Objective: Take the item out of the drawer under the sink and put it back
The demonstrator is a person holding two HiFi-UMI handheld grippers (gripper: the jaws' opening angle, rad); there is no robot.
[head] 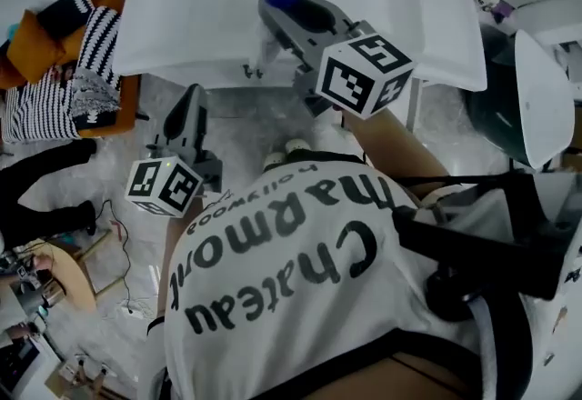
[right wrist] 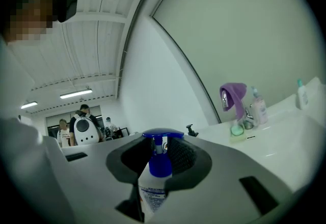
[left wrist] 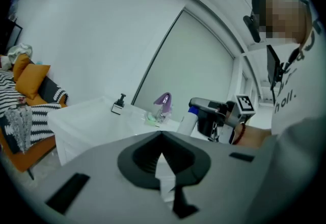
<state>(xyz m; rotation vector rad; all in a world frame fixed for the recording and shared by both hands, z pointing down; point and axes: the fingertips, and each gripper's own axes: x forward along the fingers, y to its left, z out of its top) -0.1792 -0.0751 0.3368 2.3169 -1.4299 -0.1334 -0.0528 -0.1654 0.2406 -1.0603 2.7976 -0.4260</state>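
Bottle of white plastic with a blue pump head (right wrist: 152, 188) sits clamped between the jaws of my right tool (right wrist: 162, 159), which I hold roughly level above the white washbasin (head: 200, 21). My left tool (left wrist: 163, 140) carries nothing, its jaws together, and hangs lower, in front of the basin over the pale floor (head: 245, 130).
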